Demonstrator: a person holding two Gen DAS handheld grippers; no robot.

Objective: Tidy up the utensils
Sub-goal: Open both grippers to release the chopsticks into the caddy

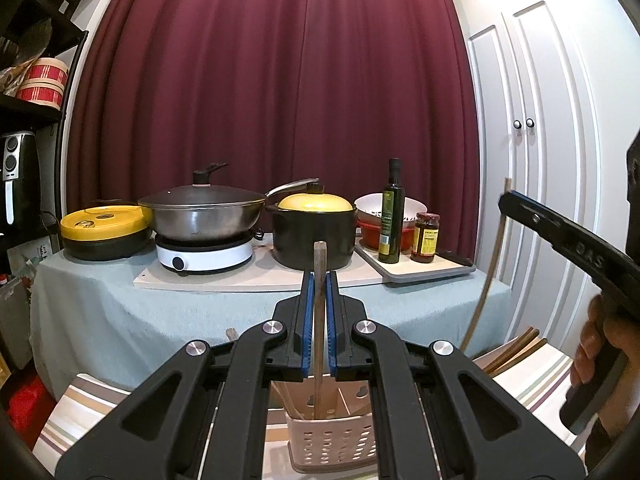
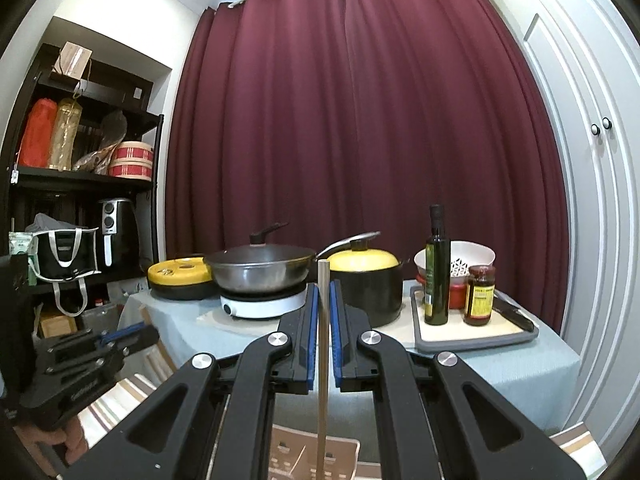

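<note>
In the left wrist view my left gripper [image 1: 320, 277] is shut on a wooden chopstick [image 1: 319, 320] held upright. Its lower end reaches into a pink perforated utensil holder [image 1: 332, 442] just below the fingers, where another stick [image 1: 286, 398] leans. My right gripper [image 2: 324, 285] is shut on a second upright chopstick [image 2: 323, 360] above the same holder [image 2: 286, 454]. From the left wrist view the right gripper [image 1: 506, 200] hangs at the right with that chopstick [image 1: 494, 256] pointing down. Several more chopsticks [image 1: 516, 350] lie on a striped cloth [image 1: 532, 384].
Beyond stands a table with a pale blue cloth [image 1: 120, 320] carrying a wok on an induction cooker [image 1: 204, 258], a black pot with a yellow lid [image 1: 316, 240], an oil bottle [image 1: 391, 220], a sauce jar [image 1: 426, 238] and a knife [image 2: 514, 316]. Shelves stand at the left, white cabinet doors [image 1: 532, 160] at the right.
</note>
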